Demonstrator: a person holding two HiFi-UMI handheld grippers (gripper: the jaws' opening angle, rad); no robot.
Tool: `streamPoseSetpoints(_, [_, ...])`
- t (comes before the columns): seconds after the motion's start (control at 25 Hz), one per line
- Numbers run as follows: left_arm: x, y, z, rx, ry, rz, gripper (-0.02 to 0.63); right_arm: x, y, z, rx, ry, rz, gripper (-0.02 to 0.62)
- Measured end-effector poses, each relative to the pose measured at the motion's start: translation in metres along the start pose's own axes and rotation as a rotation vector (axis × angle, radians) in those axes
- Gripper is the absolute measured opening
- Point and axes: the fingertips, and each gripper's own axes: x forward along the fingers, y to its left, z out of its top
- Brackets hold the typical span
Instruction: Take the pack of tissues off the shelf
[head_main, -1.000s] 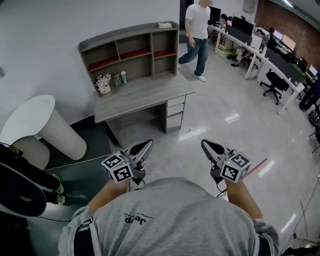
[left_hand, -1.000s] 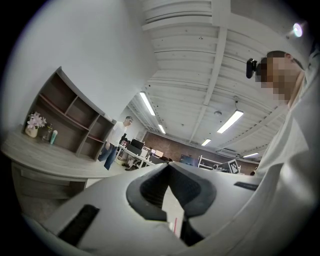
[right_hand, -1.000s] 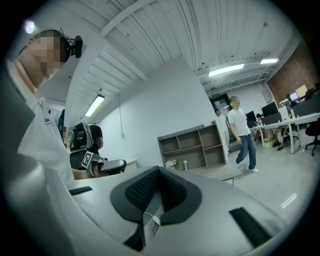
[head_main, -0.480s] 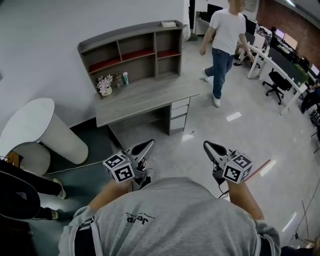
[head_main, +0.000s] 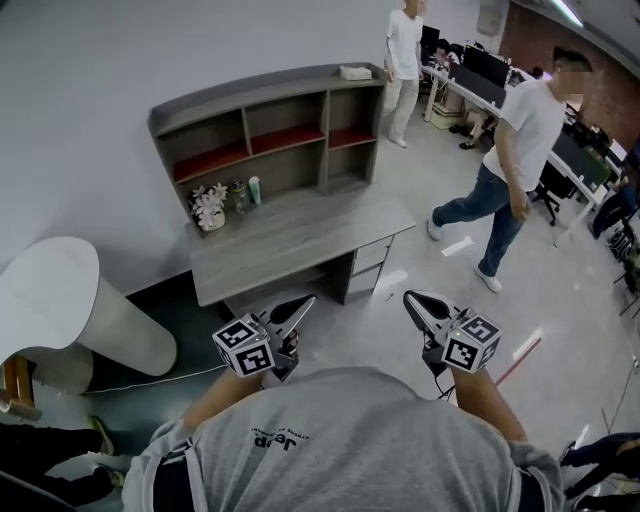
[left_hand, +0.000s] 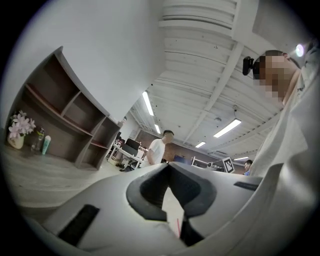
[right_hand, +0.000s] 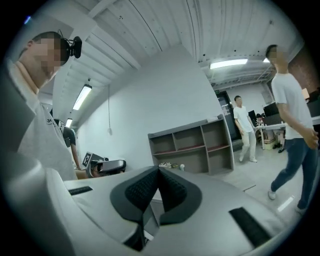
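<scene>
The pale glossy floor (head_main: 440, 270) is filling the right half of the head view. At 11 o'clock from the person, a grey table (head_main: 300, 235) is standing against the white wall, and a grey shelf (head_main: 265, 95) with open compartments is sitting along the table's back edge. At 9 o'clock a white cone-shaped stand (head_main: 70, 300) is leaning on the darker floor beside the table. At 2 o'clock a person in a white shirt and jeans (head_main: 510, 170) is striding across the floor, well apart from the table, and a second person (head_main: 404, 50) is standing far off at 1 o'clock.

The left gripper (head_main: 303, 302) and the right gripper (head_main: 410, 297) are hanging side by side in front of the person's chest, both pointing toward the table and well short of it. In each gripper view the jaws are pressing together at the tips with nothing between them.

A flower pot (head_main: 208, 207) is standing on the table at the shelf's left end, with a green bottle (head_main: 255, 190) just beside it at 3 o'clock. The pack of tissues (head_main: 355, 72) is lying on the shelf's top board, at its right end.
</scene>
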Motion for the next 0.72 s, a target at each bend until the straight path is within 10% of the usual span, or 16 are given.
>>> streamPoseSetpoints(0.72, [0.002,0.192,0.089,0.020,0.019,-0.014,0.018,0.194,-0.060,0.054,-0.015,-0.013,-0.060,0.012])
